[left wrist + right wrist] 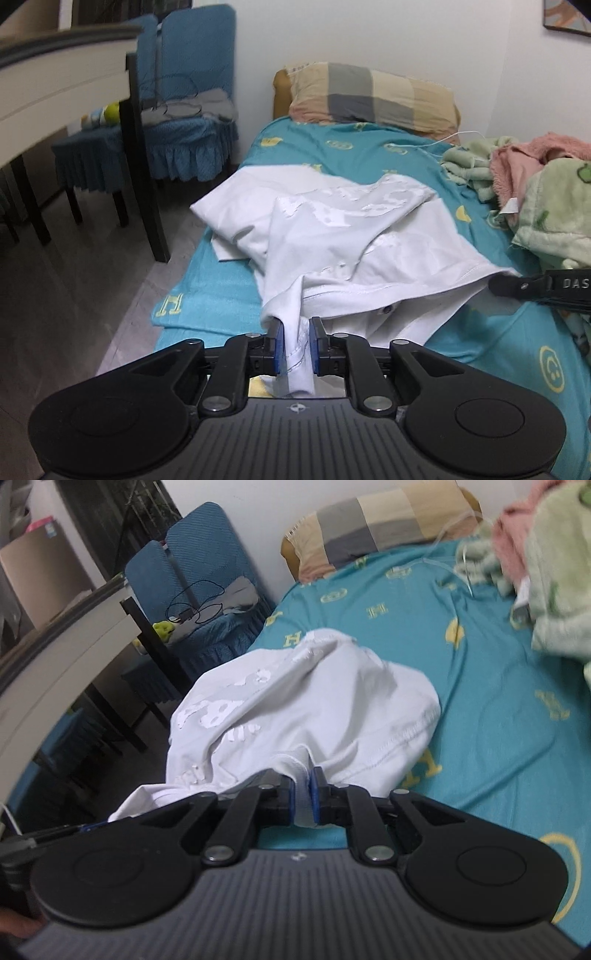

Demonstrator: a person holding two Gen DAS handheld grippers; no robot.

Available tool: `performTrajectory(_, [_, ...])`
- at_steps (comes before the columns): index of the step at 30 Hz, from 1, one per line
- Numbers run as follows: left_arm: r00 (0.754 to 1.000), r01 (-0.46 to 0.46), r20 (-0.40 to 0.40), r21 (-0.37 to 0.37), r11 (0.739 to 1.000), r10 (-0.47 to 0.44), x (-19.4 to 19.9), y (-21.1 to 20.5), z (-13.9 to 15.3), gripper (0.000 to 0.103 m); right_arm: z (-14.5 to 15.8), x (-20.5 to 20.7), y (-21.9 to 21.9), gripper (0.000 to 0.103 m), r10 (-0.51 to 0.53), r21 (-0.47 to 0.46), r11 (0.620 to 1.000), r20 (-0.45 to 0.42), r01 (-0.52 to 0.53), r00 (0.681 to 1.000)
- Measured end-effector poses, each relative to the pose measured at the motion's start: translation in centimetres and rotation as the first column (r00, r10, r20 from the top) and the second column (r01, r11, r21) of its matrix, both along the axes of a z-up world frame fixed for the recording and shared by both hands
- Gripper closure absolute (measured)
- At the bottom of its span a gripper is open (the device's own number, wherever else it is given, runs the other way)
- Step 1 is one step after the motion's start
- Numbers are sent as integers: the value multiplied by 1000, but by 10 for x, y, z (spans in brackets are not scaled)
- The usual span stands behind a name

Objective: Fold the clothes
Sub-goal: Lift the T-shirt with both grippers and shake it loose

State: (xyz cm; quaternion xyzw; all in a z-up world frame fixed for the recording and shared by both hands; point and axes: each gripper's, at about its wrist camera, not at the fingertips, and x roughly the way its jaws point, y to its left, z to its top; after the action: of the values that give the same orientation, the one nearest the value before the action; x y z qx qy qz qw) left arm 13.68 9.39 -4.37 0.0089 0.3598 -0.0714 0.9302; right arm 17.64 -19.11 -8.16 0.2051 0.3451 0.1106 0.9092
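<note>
A white shirt (343, 236) with a faded white print lies rumpled on the teal bed sheet (369, 155), its near hem lifted. My left gripper (297, 332) is shut on a pinch of the shirt's near edge, with cloth running between the blue pads. The right gripper shows in the left wrist view (498, 284) at the right, holding the hem's other corner. In the right wrist view my right gripper (303, 794) is shut on the shirt (295, 709), which bunches up in front of it. The left gripper's tip (85, 827) shows at the lower left.
A checked pillow (373, 98) lies at the head of the bed. A heap of green and pink blankets (535, 184) fills the right side. Blue-covered chairs (192, 110) and a dark-legged table (140, 147) stand left of the bed, over grey floor.
</note>
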Motion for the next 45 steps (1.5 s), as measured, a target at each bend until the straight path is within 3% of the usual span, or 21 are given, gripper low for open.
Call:
performTrajectory(4, [997,53,49,50,997,-55,-10,-16,9,82,-2,-3,-6,92,-4,42,999,-48,6,999])
performTrajectory(10, [986,124,103,99,987,-134,-18,-36,14,64,-8,-1,-11,92,-12,64,998,-115,19,993])
performTrajectory(14, [978,111,162,115,987,-129,-19,-40,19,51,-15,5,-10,91,-6,48,999,-157,14,988])
performTrajectory(17, [974,105,194,80,991,-119,-16,-36,22,47,-21,8,-9,90,-3,28,1000,-177,8,984])
performTrajectory(20, [962,187,183,109,976,-205,-8,-43,13,47,-25,12,-13,89,-9,56,998,-211,21,978])
performTrajectory(25, [928,320,98,286,903,-360,9,-80,-27,51,-20,10,-11,88,-14,12,1000,-200,17,980])
performTrajectory(28, [911,357,63,379,854,-408,15,-94,-50,53,-22,9,-12,88,-15,14,1000,-204,18,979])
performTrajectory(31, [905,353,47,474,807,-423,17,-102,-69,55,-24,10,-14,88,-15,24,1000,-211,21,977])
performTrajectory(33, [909,324,54,530,784,-412,18,-105,-77,63,-24,9,-15,88,-14,32,999,-210,21,978])
performTrajectory(35, [912,305,71,540,785,-403,18,-103,-78,81,-23,9,-14,88,-10,33,999,-206,18,979])
performTrajectory(37, [917,305,80,494,814,-391,19,-98,-70,95,-23,9,-12,88,-5,23,1000,-200,10,980])
performTrajectory(41, [906,286,177,410,866,-384,4,-96,-35,100,-18,8,-9,88,38,-3,999,-182,-40,983])
performTrajectory(43, [904,277,224,340,898,-364,-5,-91,-11,100,-14,5,-5,75,74,-22,997,-168,-79,983])
performTrajectory(45, [901,294,243,267,918,-359,-15,-85,8,100,-9,-2,-3,45,103,-31,994,-148,-109,984])
